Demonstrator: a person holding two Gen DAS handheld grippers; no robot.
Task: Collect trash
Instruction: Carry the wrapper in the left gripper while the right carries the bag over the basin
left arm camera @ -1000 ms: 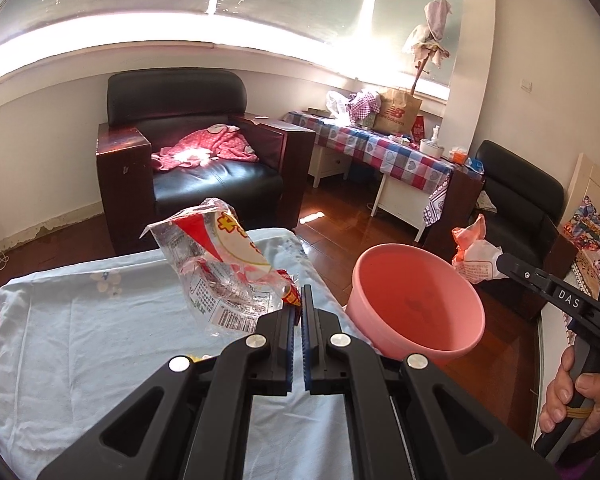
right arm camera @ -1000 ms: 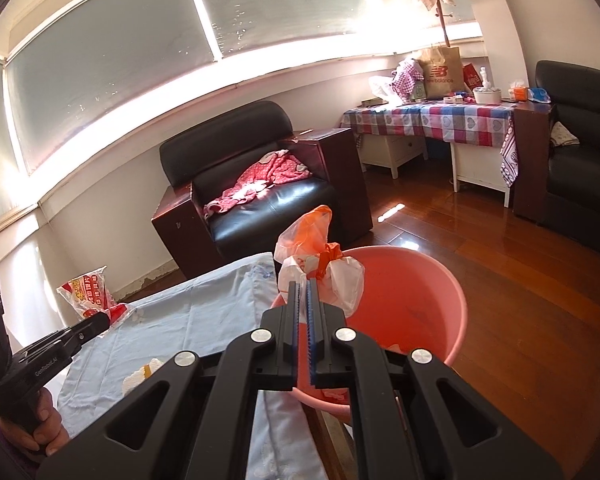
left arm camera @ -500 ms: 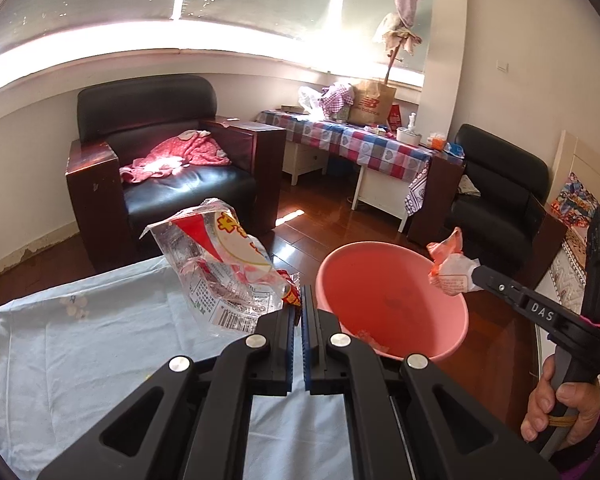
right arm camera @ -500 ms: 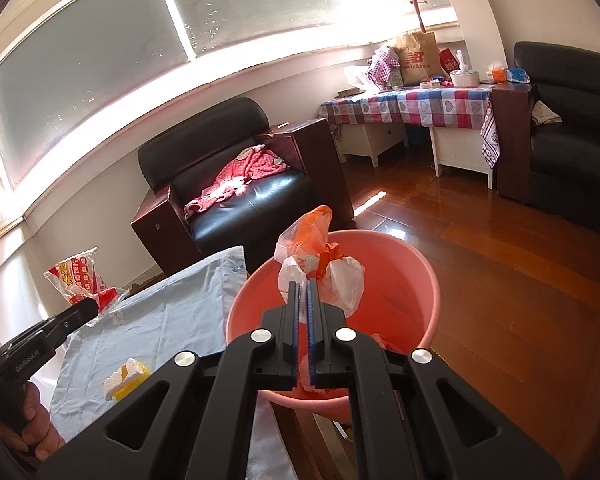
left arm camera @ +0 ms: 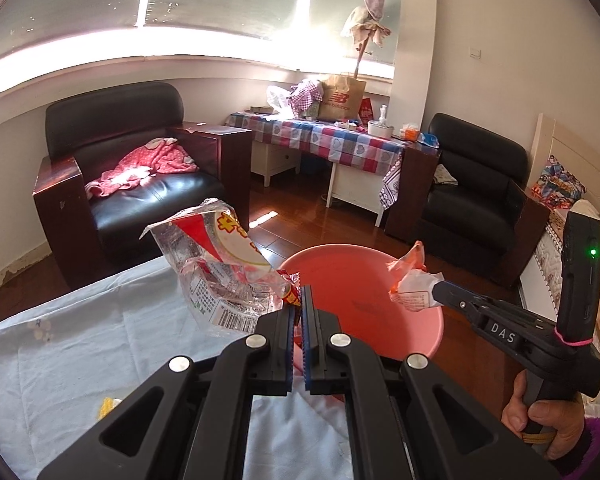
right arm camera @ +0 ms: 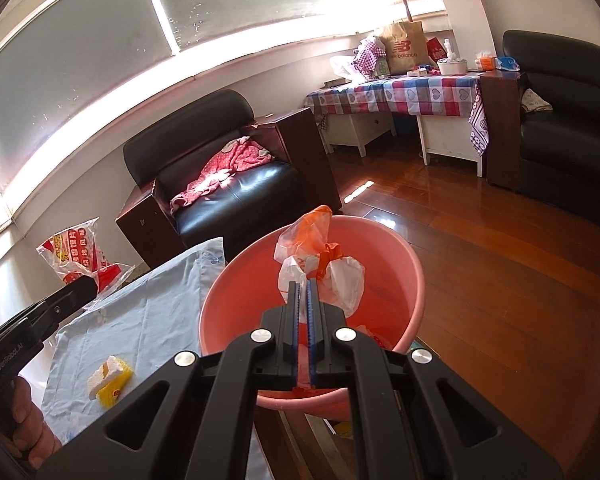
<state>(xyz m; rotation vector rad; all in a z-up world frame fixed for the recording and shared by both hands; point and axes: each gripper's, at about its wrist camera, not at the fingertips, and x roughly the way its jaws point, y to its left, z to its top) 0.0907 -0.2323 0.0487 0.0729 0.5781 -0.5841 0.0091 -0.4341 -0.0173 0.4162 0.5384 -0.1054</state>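
Note:
My left gripper (left arm camera: 298, 300) is shut on a clear, red and yellow snack wrapper (left arm camera: 216, 264) and holds it in the air at the table's right edge, next to the pink bucket (left arm camera: 432, 332). It also shows in the right wrist view (right arm camera: 80, 260). My right gripper (right arm camera: 303, 286) is shut on an orange and white plastic bag (right arm camera: 320, 264) and holds it over the bucket's mouth (right arm camera: 416, 280). The bag also shows in the left wrist view (left arm camera: 412, 280). A white and yellow scrap (right arm camera: 110, 378) lies on the pale blue tablecloth (right arm camera: 160, 312).
The bucket stands on the wooden floor (right arm camera: 500, 280) beside the table. A black armchair (left arm camera: 132, 176) with a red cloth stands behind, a checked-cloth table (left arm camera: 332, 144) and a second black chair (left arm camera: 472, 196) further right.
Both grippers have moved toward the bucket with their loads. The bag has come further over the bucket's mouth. The wrapper has come closer to the bucket's rim.

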